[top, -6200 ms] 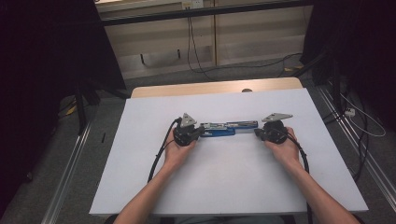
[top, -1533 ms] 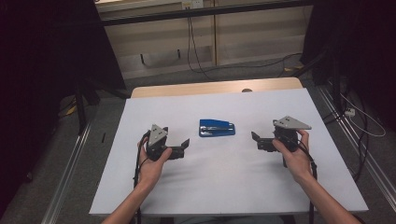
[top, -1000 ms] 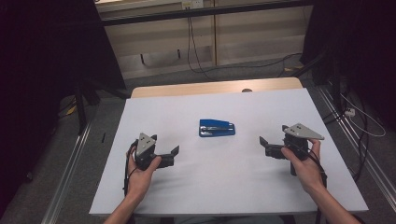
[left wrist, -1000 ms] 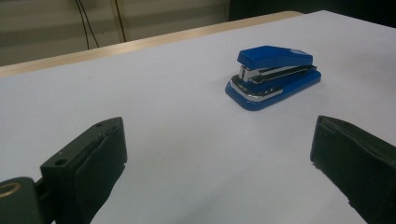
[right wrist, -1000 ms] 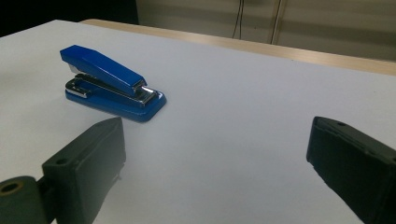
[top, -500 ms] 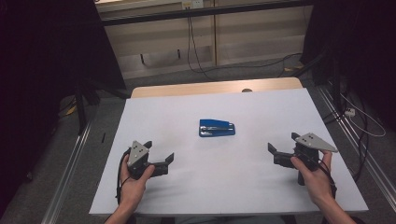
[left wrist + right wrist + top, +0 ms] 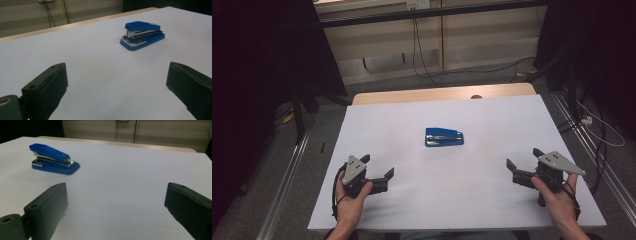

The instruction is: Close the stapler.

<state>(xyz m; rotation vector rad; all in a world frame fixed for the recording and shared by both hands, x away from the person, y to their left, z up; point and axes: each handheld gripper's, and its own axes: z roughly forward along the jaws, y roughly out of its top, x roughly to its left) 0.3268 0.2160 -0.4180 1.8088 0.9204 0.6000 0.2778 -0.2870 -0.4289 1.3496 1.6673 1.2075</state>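
The high view takes in the whole layout: a blue stapler (image 7: 444,137) lies alone near the middle of the white tabletop (image 7: 472,170), with the left gripper (image 7: 377,172) held at the near left and the right gripper (image 7: 524,165) at the near right, both well apart from it. Each gripper's jaws stand wide apart with nothing between them. The hands and forearms that hold them come in from the near edge in this view.

The left gripper view adds detail: the stapler (image 7: 142,35) rests flat on its base, with a silver metal magazine between the blue top arm and the blue base. The right gripper view catches the stapler (image 7: 53,159) from its other side, with the top arm sloping up from its hinged end.

The surface is plain white and matte, and a strip of light wood edge (image 7: 442,95) runs along its far side. Beyond it the room shows pale wall panels (image 7: 427,40), hanging cables, a grey floor and dark curtains on both sides.

The stapler's long axis runs left to right across the table, parallel to the far edge; its hinged end lies toward the right, its mouth toward the left
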